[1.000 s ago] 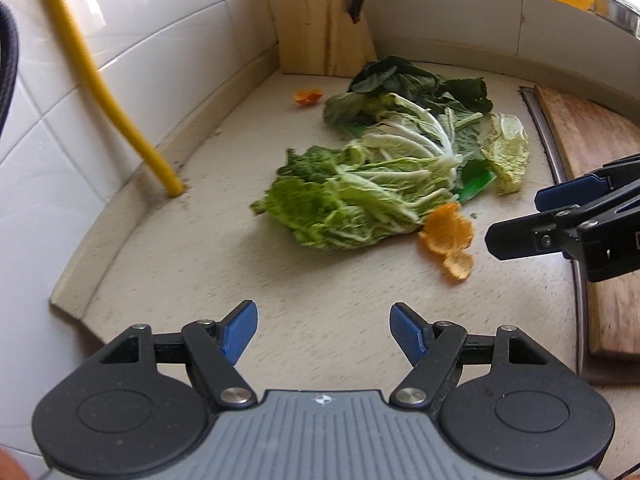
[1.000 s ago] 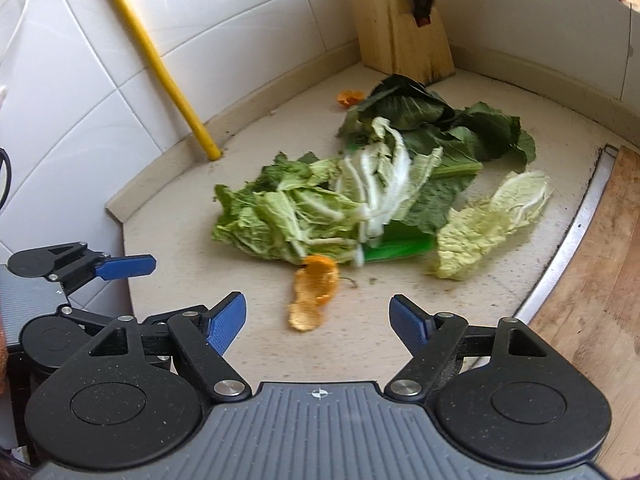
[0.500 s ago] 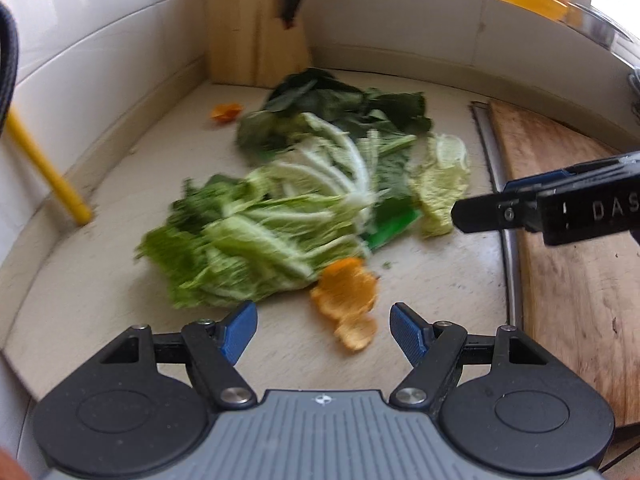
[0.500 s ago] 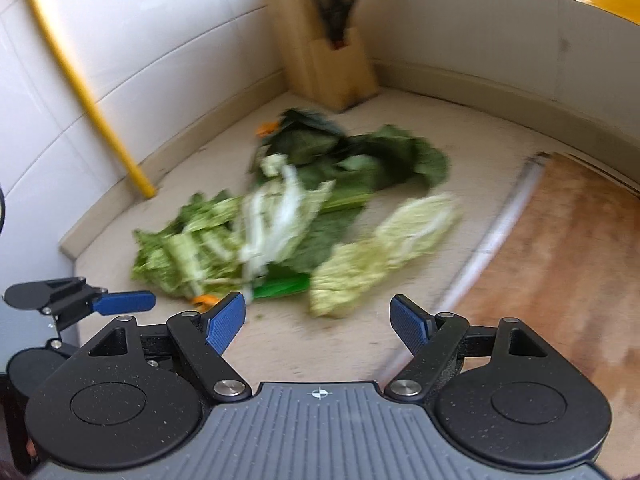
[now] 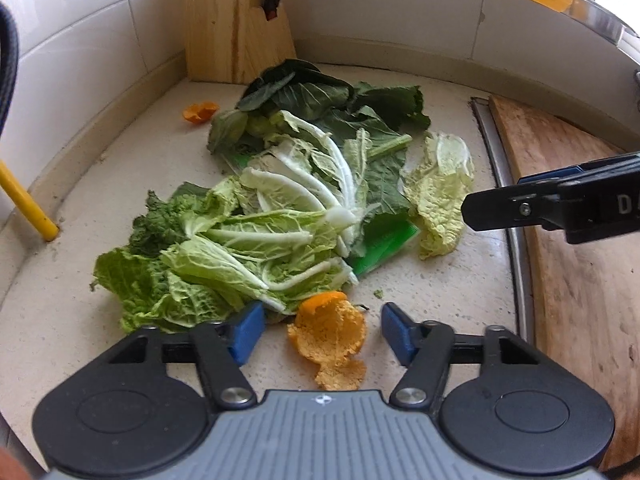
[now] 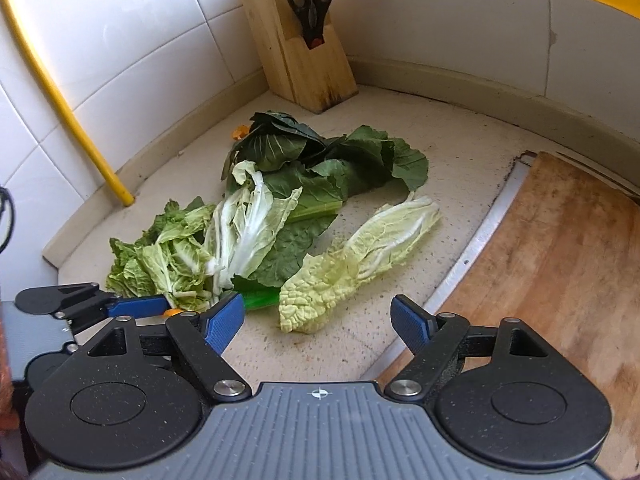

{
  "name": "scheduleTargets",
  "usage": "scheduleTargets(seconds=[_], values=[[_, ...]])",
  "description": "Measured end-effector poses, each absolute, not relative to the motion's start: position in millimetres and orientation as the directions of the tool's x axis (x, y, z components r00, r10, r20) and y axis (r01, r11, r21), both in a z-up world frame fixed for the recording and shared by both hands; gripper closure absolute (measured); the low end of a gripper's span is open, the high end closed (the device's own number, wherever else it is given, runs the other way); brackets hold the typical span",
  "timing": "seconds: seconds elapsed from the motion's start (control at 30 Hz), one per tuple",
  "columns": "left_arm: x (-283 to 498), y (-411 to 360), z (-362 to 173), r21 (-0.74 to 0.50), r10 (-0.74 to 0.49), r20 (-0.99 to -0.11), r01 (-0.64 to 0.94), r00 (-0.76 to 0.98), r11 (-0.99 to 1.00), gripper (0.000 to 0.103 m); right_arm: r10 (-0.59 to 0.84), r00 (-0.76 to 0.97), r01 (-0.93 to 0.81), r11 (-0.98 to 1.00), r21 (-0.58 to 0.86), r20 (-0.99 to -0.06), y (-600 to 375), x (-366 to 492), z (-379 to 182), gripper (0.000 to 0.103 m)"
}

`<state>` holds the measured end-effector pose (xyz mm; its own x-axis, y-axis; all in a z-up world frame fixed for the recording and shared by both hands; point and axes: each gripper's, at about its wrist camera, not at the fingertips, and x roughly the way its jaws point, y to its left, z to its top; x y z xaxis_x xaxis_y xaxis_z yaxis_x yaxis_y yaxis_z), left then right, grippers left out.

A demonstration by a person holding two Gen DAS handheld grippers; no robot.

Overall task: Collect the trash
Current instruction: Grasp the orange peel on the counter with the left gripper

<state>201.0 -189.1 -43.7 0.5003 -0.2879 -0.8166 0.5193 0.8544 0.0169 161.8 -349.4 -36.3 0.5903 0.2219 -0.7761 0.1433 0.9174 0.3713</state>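
The left gripper (image 5: 322,330) was spread wide and held nothing, its blue pads flanking a large orange peel (image 5: 330,336) that lay on the speckled counter (image 5: 432,292) at the near edge of a pile of cabbage leaves (image 5: 256,248). Darker green leaves (image 5: 340,100) lay at the far end of that pile, over a strip of green plastic (image 5: 384,246), and a small orange peel (image 5: 200,111) sat apart by the left wall near the wooden knife block (image 5: 232,24). The right gripper (image 6: 318,322) was also wide open and empty, poised near a single pale cabbage leaf (image 6: 360,256) lying just right of the pile. A wooden cutting board (image 6: 560,264) sat at the right, and a yellow pipe (image 6: 60,104) ran down the left tiled wall.
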Motion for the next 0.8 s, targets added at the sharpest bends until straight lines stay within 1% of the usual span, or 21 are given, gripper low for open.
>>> scheduleTargets(seconds=[0.07, 0.2, 0.33, 0.43, 0.53, 0.63, 0.67, 0.7, 0.73, 0.77, 0.8], values=[[199.2, -186.3, -42.5, 0.028, -0.284, -0.810, 0.517, 0.514, 0.855, 0.071, 0.222, 0.589, 0.137, 0.920, 0.367, -0.777, -349.9, 166.2, -38.4, 0.018], [197.6, -175.9, -37.8, -0.011, -0.311, -0.806, 0.512, 0.504, 0.859, 0.088, 0.223, 0.572, 0.148, 0.919, 0.367, -0.789, -352.9, 178.3, -47.4, 0.017], [191.4, -168.9, -30.0, -0.016, -0.316, -0.804, 0.512, 0.503, 0.859, 0.093, 0.232, 0.557, 0.175, 0.906, 0.386, -0.797, -358.4, 188.2, -57.9, 0.017], [187.6, -164.2, -26.2, -0.017, -0.321, -0.804, 0.520, 0.501, 0.854, 0.093, 0.217, 0.551, 0.189, 0.908, 0.374, -0.806, -359.9, 194.7, -63.6, 0.017], [185.5, -160.0, -24.3, -0.009, -0.314, -0.808, 0.522, 0.499, 0.853, 0.093, 0.208, 0.549, 0.188, 0.913, 0.362, -0.810, -358.4, 200.4, -67.3, 0.015], [184.9, -157.5, -25.7, 0.001, -0.306, -0.811, 0.523, 0.499, 0.852, 0.091, 0.195, 0.549, 0.182, 0.921, 0.344, -0.813, -354.6, 206.2, -68.2, 0.014], [185.3, -157.3, -26.4, 0.007, -0.299, -0.810, 0.519, 0.504, 0.855, 0.084, 0.190, 0.549, 0.180, 0.924, 0.337, -0.814, -353.4, 208.3, -68.5, 0.013], [186.4, -157.7, -27.2, 0.016, -0.291, -0.811, 0.516, 0.507, 0.856, 0.074, 0.185, 0.550, 0.179, 0.926, 0.331, -0.815, -352.4, 210.3, -68.7, 0.012], [186.6, -157.9, -27.6, 0.024, -0.284, -0.809, 0.513, 0.514, 0.858, 0.069, 0.183, 0.551, 0.178, 0.928, 0.329, -0.814, -351.5, 212.0, -69.3, 0.010], [186.5, -158.2, -27.7, 0.035, -0.278, -0.806, 0.510, 0.523, 0.860, 0.060, 0.182, 0.552, 0.174, 0.929, 0.326, -0.814, -350.8, 213.7, -69.9, 0.008], [185.4, -159.6, -27.8, 0.053, -0.272, -0.800, 0.513, 0.535, 0.857, 0.055, 0.176, 0.554, 0.170, 0.933, 0.318, -0.814, -349.9, 215.1, -70.7, 0.007]])
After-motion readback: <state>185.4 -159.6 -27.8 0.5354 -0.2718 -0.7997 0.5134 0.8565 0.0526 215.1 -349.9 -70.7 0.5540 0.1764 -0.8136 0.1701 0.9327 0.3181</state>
